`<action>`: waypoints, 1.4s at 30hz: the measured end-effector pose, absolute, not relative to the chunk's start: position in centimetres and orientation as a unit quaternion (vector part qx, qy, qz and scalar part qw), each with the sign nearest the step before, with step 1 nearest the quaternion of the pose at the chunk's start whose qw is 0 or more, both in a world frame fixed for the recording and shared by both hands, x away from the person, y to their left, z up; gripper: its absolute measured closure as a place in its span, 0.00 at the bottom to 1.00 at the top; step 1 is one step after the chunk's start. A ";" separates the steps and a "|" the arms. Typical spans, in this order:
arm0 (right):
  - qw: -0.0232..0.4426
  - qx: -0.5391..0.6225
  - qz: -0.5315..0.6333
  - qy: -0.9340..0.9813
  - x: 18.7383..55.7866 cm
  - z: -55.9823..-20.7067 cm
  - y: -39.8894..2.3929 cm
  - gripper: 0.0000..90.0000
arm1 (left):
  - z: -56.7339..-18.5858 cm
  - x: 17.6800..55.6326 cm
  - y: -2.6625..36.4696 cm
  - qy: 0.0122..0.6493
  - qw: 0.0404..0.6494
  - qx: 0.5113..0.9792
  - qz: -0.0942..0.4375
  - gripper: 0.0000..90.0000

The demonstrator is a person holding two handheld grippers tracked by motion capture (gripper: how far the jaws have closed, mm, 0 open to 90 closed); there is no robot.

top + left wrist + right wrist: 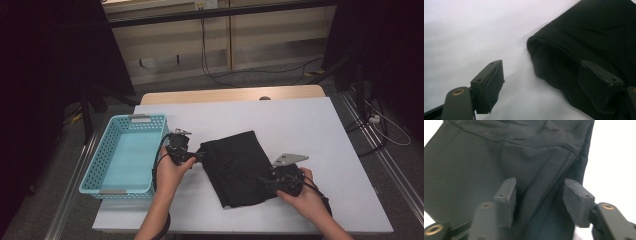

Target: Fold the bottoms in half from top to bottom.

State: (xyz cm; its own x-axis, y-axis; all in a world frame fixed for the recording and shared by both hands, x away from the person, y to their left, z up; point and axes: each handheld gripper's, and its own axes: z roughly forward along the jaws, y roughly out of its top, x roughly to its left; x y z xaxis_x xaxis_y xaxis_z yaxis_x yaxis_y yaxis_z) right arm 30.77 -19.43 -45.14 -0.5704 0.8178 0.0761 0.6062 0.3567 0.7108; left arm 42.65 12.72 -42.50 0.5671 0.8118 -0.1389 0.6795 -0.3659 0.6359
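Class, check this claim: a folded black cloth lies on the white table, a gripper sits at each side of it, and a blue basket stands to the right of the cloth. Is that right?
Not quite. In the high view the blue basket stands left of the black cloth, beside the left gripper. The rest holds: the right gripper is at the cloth's other side.

white table (320,130), folded black cloth (239,167) at centre, turquoise basket (95,167) at left edge
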 end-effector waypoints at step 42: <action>0.188 0.483 0.361 0.775 30.5 -44.8 -22.2 0.39 | -42.3 42.3 12.5 0.446 0.332 0.825 0.099 0.22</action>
